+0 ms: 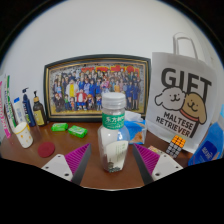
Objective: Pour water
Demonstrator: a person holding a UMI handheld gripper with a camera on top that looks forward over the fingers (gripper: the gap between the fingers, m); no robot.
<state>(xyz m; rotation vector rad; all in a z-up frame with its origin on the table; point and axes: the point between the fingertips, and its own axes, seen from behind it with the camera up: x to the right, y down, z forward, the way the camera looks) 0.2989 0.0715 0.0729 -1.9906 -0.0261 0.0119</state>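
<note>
clear plastic makes up the bottle (pixel 114 132), which has a white cap and a green label and stands upright between the fingers (pixel 113 160) of the gripper. the purple pads (pixel 80 159) sit at either side of its lower body, close in against it, but i cannot tell whether they press on it or leave a sliver of gap, and its base seems to rest on the brown wooden counter (pixel 100 178), some way in from the back edge.

behind the bottle, against the white wall, a framed group photo (pixel 96 88) leans along the counter's back edge. just in front of the frame lie two small green packets (pixel 70 130). toward the counter's left end stand a few slim bottles and tubes (pixel 25 108), with a pale cup (pixel 22 134) and a small red round lid (pixel 46 149) lying near them.

toward the right end a white paper gift bag (pixel 183 98) stands upright, printed with "gift", "maltese retriever" and two cartoon dogs. at its foot rests a colourful puzzle cube (pixel 178 143), and a blue-and-white packet (pixel 133 127) lies between the bag and the bottle. something blue (pixel 209 146) shows at the far right end; i cannot make out what it is.
</note>
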